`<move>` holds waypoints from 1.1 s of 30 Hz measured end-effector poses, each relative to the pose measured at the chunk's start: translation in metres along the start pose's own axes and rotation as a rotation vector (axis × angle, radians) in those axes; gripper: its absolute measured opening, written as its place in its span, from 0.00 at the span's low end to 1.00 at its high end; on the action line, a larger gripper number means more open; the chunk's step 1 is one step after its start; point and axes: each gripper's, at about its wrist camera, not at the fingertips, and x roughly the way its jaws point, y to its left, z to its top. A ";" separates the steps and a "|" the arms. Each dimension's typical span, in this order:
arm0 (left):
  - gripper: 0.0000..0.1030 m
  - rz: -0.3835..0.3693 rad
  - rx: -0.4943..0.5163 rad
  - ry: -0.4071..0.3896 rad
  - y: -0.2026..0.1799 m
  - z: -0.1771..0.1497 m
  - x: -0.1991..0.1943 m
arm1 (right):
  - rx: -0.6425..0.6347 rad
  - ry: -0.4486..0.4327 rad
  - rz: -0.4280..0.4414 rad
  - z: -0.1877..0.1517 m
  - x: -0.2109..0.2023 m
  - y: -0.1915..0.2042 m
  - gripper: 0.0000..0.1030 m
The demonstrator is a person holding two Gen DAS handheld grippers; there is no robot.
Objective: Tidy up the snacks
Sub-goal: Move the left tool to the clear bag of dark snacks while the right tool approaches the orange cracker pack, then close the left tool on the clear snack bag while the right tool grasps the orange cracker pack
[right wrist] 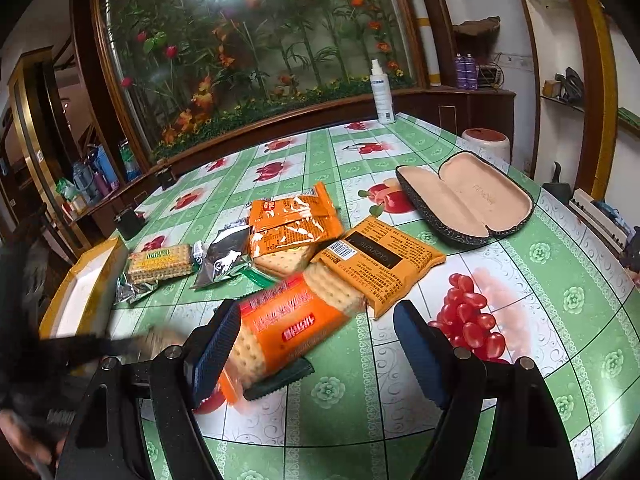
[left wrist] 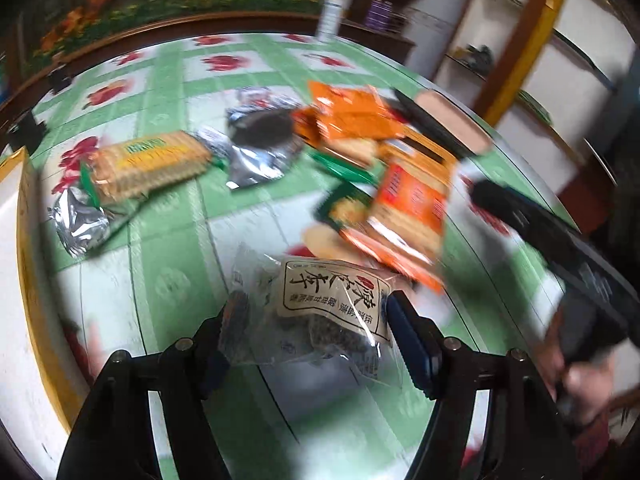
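Left wrist view: the left hand-held gripper (left wrist: 310, 316) straddles a clear snack bag (left wrist: 320, 316), jaws apart. The right hand-held gripper (right wrist: 316, 344) stands released above the orange cracker pack (right wrist: 288, 320) on the worktop (right wrist: 400, 420).

It looked like a lived-in home, probably a dining or sitting room. Ahead of the fingers lay a table (right wrist: 520, 280) under a green oilcloth printed with fruit. Beyond it stood a wood-framed glass panel (right wrist: 256, 40) of bamboo and artificial flowers, a spray bottle (right wrist: 382, 94) at the table's far edge, and wall shelves (right wrist: 560, 100) to the right holding what seemed household odds and ends.
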 end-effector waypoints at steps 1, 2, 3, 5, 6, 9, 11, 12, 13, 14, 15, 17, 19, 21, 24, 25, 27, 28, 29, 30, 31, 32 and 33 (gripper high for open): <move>0.69 -0.009 0.012 0.004 -0.002 -0.002 -0.001 | 0.002 0.002 0.002 0.000 0.001 0.000 0.80; 0.70 -0.009 0.018 0.005 -0.003 -0.002 -0.001 | 0.004 0.006 0.004 0.000 0.001 -0.001 0.80; 0.75 0.004 0.012 0.006 -0.001 -0.002 -0.001 | 0.006 0.007 0.000 0.000 0.002 0.000 0.80; 0.80 0.018 -0.009 0.004 0.001 -0.001 0.001 | 0.003 0.008 -0.006 0.000 0.002 0.000 0.80; 0.80 0.018 -0.015 0.008 0.001 0.000 0.004 | -0.001 0.007 -0.008 0.000 0.002 0.001 0.80; 0.81 0.009 -0.020 0.032 -0.002 0.001 0.015 | 0.003 0.001 -0.008 0.000 0.001 0.000 0.80; 0.88 0.050 0.014 0.030 -0.009 0.001 0.020 | 0.013 0.009 -0.002 0.000 0.001 -0.002 0.80; 0.89 0.069 0.030 0.027 -0.013 0.000 0.022 | 0.021 0.012 0.002 0.000 0.002 -0.004 0.80; 0.89 0.072 0.035 0.018 -0.015 -0.001 0.023 | 0.030 0.016 0.008 0.000 0.002 -0.005 0.80; 0.89 0.077 0.037 0.001 -0.016 -0.002 0.023 | 0.041 0.022 0.013 0.000 0.003 -0.007 0.80; 0.88 0.086 0.040 -0.008 -0.018 -0.003 0.023 | 0.056 0.033 0.016 0.000 0.004 -0.010 0.80; 0.71 0.076 0.039 -0.033 -0.018 -0.003 0.020 | 0.084 0.053 0.022 0.000 0.007 -0.014 0.80; 0.66 0.070 0.020 -0.035 -0.013 -0.003 0.019 | 0.119 0.068 0.041 0.001 0.008 -0.019 0.80; 0.64 0.071 0.002 -0.041 -0.006 -0.004 0.015 | 0.147 0.084 0.037 0.000 0.010 -0.023 0.85; 0.62 0.061 -0.020 -0.040 0.003 -0.007 0.010 | 0.196 0.129 0.077 -0.004 0.015 -0.023 0.86; 0.62 0.059 -0.026 -0.041 0.005 -0.009 0.008 | 0.206 0.145 0.091 -0.005 0.017 -0.020 0.86; 0.62 0.058 -0.029 -0.047 0.007 -0.012 0.005 | 0.212 0.204 0.091 -0.006 0.028 -0.010 0.86; 0.62 0.057 -0.028 -0.049 0.007 -0.014 0.005 | 0.218 0.228 0.087 -0.006 0.032 -0.005 0.86; 0.62 0.055 -0.031 -0.054 0.008 -0.015 0.004 | 0.230 0.249 0.092 -0.005 0.037 -0.001 0.86; 0.62 0.050 -0.035 -0.058 0.009 -0.015 0.003 | 0.239 0.265 0.097 -0.005 0.042 0.003 0.86; 0.62 0.041 -0.040 -0.061 0.010 -0.016 0.003 | 0.239 0.276 0.087 -0.004 0.046 0.007 0.86; 0.62 0.033 -0.047 -0.065 0.012 -0.016 0.002 | 0.238 0.285 0.071 -0.003 0.049 0.009 0.86; 0.61 0.031 -0.050 -0.067 0.012 -0.016 0.002 | 0.231 0.296 0.039 0.001 0.055 0.015 0.86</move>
